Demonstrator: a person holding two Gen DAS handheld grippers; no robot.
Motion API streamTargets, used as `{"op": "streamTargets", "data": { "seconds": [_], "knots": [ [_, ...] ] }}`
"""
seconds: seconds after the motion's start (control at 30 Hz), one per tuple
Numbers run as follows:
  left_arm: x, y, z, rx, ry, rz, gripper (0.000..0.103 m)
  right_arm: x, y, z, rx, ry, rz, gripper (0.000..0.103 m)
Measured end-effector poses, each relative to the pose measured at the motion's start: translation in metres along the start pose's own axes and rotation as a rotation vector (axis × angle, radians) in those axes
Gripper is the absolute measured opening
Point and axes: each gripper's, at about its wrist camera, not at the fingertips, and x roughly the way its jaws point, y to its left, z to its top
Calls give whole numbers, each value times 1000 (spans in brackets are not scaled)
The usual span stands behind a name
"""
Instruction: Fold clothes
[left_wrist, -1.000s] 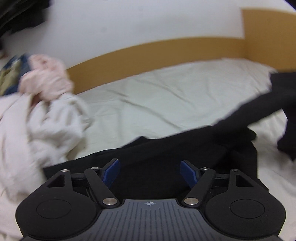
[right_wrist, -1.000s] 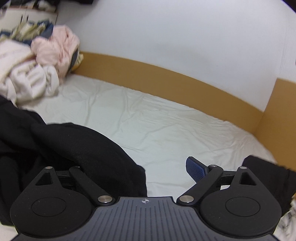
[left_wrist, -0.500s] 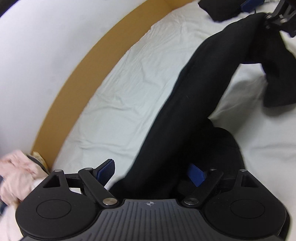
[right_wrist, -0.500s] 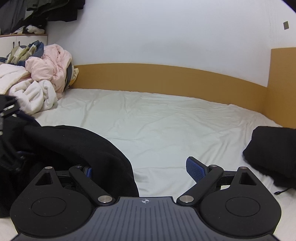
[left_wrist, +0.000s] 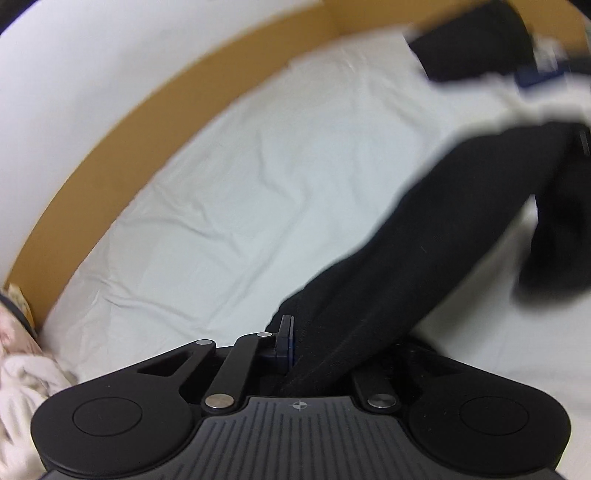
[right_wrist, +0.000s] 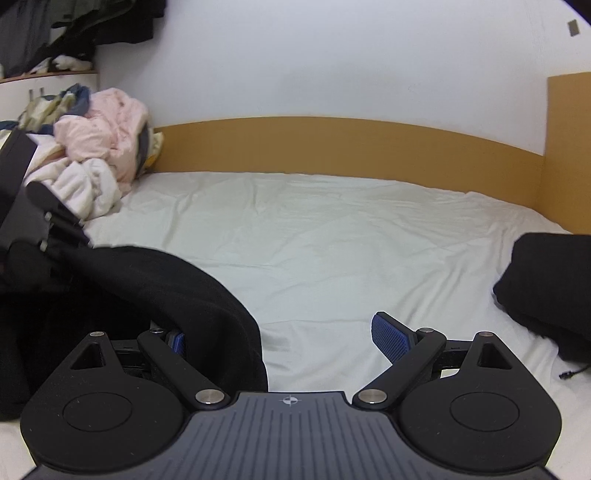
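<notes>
With the left gripper (left_wrist: 295, 347) clenched on one end of the black garment (left_wrist: 424, 236), the right gripper (right_wrist: 280, 336) — jaws spread, cloth draped over its left finger — should close on the other end and draw it taut and level. The garment is dark, limp and bunched, hanging just above the white bed (right_wrist: 332, 236) at its near left.

No readable text, labels, brands or numbers in either view. Only mark: small crosshair symbol on each gripper body, lower centre of frame, left gripper (left_wrist: 295, 354), right gripper (right_wrist: 280, 343).
</notes>
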Motion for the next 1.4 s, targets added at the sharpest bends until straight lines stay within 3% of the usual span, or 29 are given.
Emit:
{"op": "streamTargets", "data": {
  "seconds": [0.07, 0.13, 0.27, 0.43, 0.53, 0.7, 0.87, 1.07, 1.2, 1.33, 1.4],
  "knots": [
    [-25, 26, 9, -135, -81, 17, 6, -10, -7, 2, 10, 3, 72, 99],
    [-51, 47, 16, -202, -130, 59, 6, -22, -8, 3, 15, -9, 104, 99],
    [-103, 69, 22, -255, -206, 180, 6, -35, 22, 6, -64, -70, 78, 103],
    [-164, 110, 17, -413, -266, 342, 4, -41, 62, 5, -156, -62, 59, 103],
    [-192, 126, 27, -448, -287, 392, 4, -56, 73, 3, -91, -143, 133, 103],
    [-228, 119, 70, -466, -366, 404, 3, -56, 99, 3, -11, -144, 338, 102],
    [-270, 116, 123, -461, -460, 425, 3, -45, 139, 25, 9, -177, 474, 102],
    [-344, 126, 163, -453, -608, 414, 3, -15, 177, 77, 57, -191, 446, 102],
    [-389, 135, 174, -443, -687, 394, 3, 11, 181, 103, 113, -182, 346, 102],
    [-419, 145, 176, -455, -741, 378, 3, 36, 184, 118, 138, -171, 244, 102],
    [-426, 145, 177, -446, -741, 374, 3, 53, 181, 119, 191, -145, 265, 101]
  ]
}}
